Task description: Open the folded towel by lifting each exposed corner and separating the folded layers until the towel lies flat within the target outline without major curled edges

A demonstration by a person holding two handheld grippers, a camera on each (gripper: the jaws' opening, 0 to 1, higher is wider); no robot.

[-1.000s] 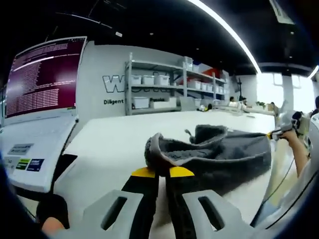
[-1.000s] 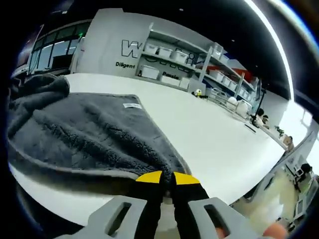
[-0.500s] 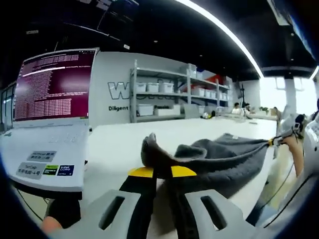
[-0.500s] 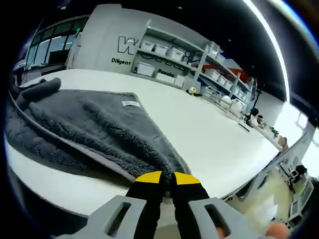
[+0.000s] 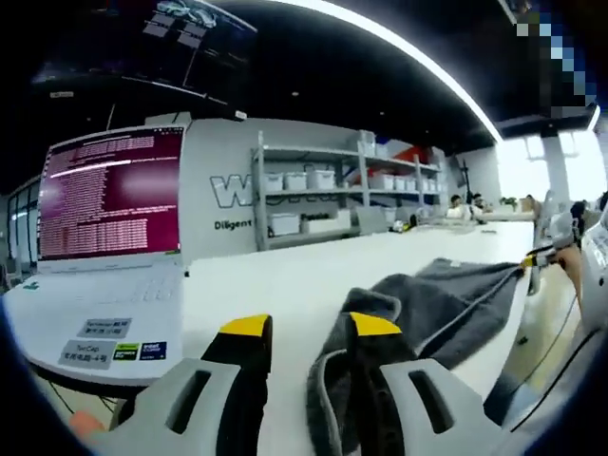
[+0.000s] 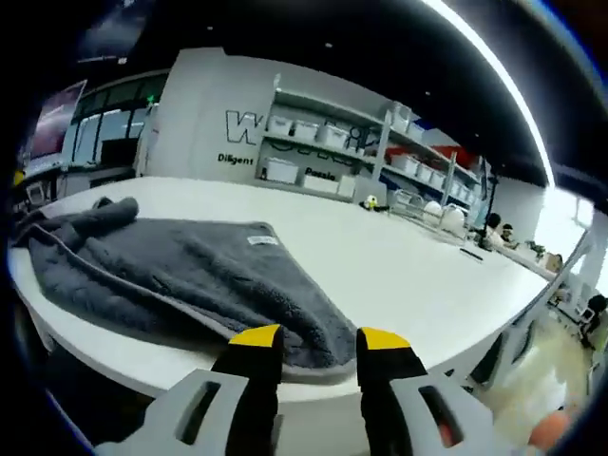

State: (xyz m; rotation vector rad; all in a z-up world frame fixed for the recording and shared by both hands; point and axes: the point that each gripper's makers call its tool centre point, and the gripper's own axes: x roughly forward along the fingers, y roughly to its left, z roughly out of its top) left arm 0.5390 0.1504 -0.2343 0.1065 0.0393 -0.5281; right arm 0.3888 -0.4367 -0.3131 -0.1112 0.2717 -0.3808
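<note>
In the left gripper view, the left hand-held gripper (image 5: 309,328) is standing open, its 2 yellow-tipped jaws spread apart and gripping nothing. The grey towel (image 5: 427,304) is lying bunched against the inner side of the jaw at 5 o'clock, a curled edge rising just beside its yellow tip. From there the cloth is stretching out toward 3 o'clock across the white table (image 5: 285,275), where the other hand-held gripper (image 5: 534,256) is sitting at the towel's far corner. At 9 o'clock an open laptop (image 5: 104,237) is resting on the table, its screen glowing with lines of text. Grey shelving with white bins (image 5: 313,195) is lining the back wall at 12 o'clock.

In the right gripper view, the right hand-held gripper (image 6: 318,339) is also spread open, holding nothing. The towel (image 6: 180,271) is lying on the table (image 6: 408,275) with its near corner just ahead of the jaws, spreading away toward 9 o'clock, where it is heaping into folds. A small white label (image 6: 259,241) is showing on its upper edge near 11 o'clock. The shelving (image 6: 323,157) is running along the wall at 12 o'clock.
</note>
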